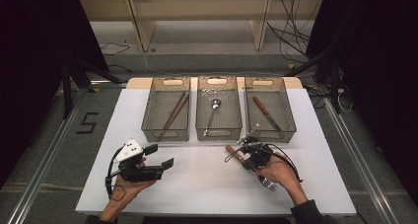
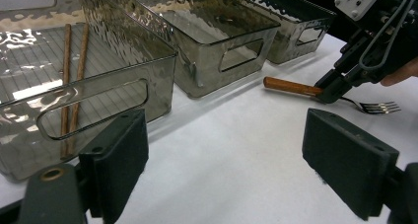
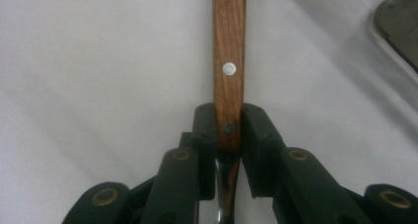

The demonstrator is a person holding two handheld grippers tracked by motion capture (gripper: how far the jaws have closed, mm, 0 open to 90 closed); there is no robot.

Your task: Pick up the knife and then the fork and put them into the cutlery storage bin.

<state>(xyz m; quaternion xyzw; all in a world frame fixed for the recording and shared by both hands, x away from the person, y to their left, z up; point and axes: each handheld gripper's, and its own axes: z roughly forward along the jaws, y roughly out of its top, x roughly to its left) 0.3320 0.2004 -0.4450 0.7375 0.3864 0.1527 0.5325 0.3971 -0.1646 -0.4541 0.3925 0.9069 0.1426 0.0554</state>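
Fork (image 1: 246, 162) on the table (image 1: 207, 184) at five o'clock, my right gripper (image 3: 228, 135) clenched on its wooden handle, tines toward me, my left gripper (image 1: 160, 156) at seven o'clock, jaws spread, grasping nothing, three bins (image 1: 218, 130) at twelve.

Open white table (image 1: 197, 179) is left between the left gripper (image 1: 162, 156) and the right gripper (image 1: 245, 146). Passage forward is blocked by three bins (image 1: 218, 113) set side by side, and the fork (image 1: 235, 154) lies just before them.
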